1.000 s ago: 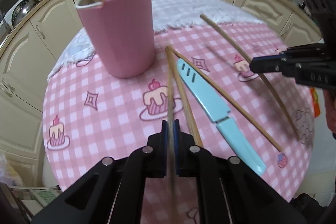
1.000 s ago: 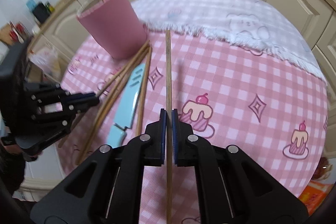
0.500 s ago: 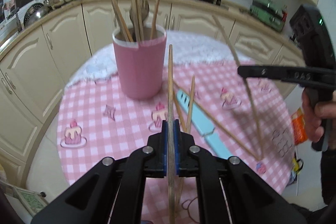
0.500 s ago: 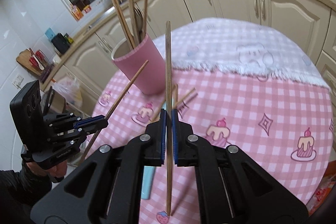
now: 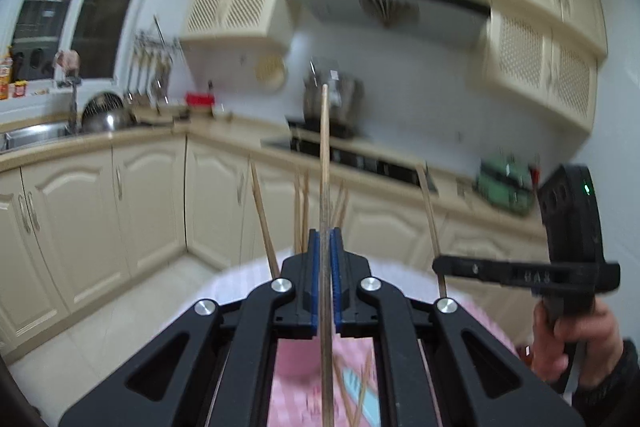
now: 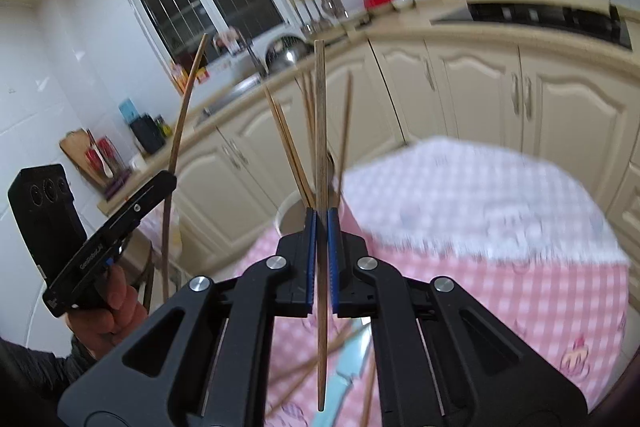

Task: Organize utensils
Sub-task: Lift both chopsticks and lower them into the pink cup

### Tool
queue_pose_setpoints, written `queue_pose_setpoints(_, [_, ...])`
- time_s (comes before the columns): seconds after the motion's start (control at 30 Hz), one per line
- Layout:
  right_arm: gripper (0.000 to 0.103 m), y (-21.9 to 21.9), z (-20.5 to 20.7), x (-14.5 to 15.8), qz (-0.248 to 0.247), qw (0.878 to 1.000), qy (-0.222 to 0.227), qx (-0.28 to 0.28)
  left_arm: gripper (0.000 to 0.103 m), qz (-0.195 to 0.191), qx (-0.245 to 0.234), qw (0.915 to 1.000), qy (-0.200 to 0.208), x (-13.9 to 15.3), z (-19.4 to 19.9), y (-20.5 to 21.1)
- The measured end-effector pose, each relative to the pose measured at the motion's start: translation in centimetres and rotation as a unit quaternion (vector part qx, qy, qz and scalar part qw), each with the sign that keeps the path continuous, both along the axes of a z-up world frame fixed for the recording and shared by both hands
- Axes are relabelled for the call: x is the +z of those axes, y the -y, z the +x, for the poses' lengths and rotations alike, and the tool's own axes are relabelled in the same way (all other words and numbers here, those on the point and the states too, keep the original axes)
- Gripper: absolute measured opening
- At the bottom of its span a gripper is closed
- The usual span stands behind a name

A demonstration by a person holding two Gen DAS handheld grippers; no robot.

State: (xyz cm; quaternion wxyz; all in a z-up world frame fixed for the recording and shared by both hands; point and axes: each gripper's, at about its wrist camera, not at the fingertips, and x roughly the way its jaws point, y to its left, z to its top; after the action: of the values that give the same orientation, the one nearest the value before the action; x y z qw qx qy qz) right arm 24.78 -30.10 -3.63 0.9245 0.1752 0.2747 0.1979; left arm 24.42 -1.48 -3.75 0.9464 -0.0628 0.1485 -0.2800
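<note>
Above table (image 6: 520,227), L gripper (image 5: 325,247) & R gripper (image 6: 321,227) each clamp, seemingly, one chopstick (image 5: 325,147).

pink checked tablecloth (image 6: 500,291), pale blue knife (image 6: 348,359), cream cabinets (image 6: 480,95)

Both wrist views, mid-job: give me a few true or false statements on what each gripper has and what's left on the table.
1. The left gripper is shut on a chopstick. True.
2. The right gripper is open and empty. False: it is shut on its own chopstick.
3. The pink cup already holds several chopsticks. True.
4. The blue knife stands in the cup. False: it lies on the checked tablecloth beside loose chopsticks.
5. Both held chopsticks lie flat on the table. False: both are lifted, pointing upward.
</note>
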Motion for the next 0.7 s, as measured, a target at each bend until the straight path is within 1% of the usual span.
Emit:
queue_pose_setpoints(0.1, [0.006, -0.6, 1.0, 2.1, -0.002, 1.0, 0.031, -0.002, 0.005, -0.032, 0.016, 0.999, 0.025, 1.3, 1.5, 0.4])
queue_pose_setpoints(0.23, [0.006, -1.4, 2.9, 4.6, -0.003, 0.997, 0.073, -0.015, 0.005, -0.053, 0.03, 0.9967, 0.054, 2.4, 3.0, 1.3])
queue_pose_setpoints(0.4, [0.006, -2.0, 5.2, 5.6, 0.0, 0.995, 0.095, -0.033, 0.005, -0.068, 0.042, 0.9938, 0.077, 2.8, 5.4, 2.9])
queue_pose_setpoints(0.57, [0.006, -2.8, 7.0, 5.6, -0.011, 0.993, 0.11, -0.049, 0.005, -0.079, 0.046, 0.9936, 0.067, 1.6, 7.6, 3.7])
queue_pose_setpoints(0.7, [0.006, -2.8, 8.2, 4.8, -0.008, 0.993, 0.105, -0.05, 0.005, -0.08, 0.052, 0.994, 0.054, 0.0, 9.0, 4.3])
